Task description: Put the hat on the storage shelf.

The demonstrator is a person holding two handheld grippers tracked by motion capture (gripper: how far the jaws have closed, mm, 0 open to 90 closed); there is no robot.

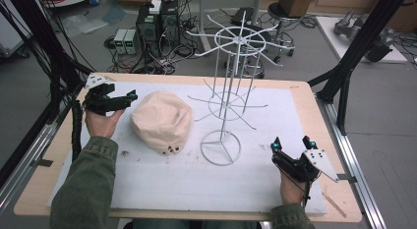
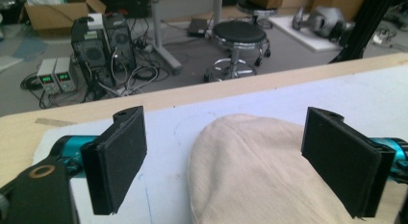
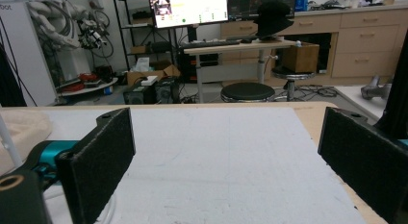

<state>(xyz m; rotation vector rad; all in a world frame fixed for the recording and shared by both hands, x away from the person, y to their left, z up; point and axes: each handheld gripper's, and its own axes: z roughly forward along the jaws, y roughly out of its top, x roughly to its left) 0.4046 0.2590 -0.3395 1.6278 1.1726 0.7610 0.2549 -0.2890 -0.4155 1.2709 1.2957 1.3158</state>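
Just right of the left hand-held gripper [image 1: 129,100], jaws spread, cream hat [image 1: 161,121], not touching

A robotics lab or research workshop. A wooden bench [image 1: 305,99] topped with a white foam mat [image 1: 275,111] stands inside a black metal frame [image 1: 361,40]. Beyond its far edge, desktop computers [image 1: 157,22], power supplies [image 1: 125,41] and tangled cables [image 1: 162,62] sit on grey floor. Farther back are rolling stools [image 3: 247,92], a monitor [image 3: 188,7] and wooden cabinets [image 3: 356,41].
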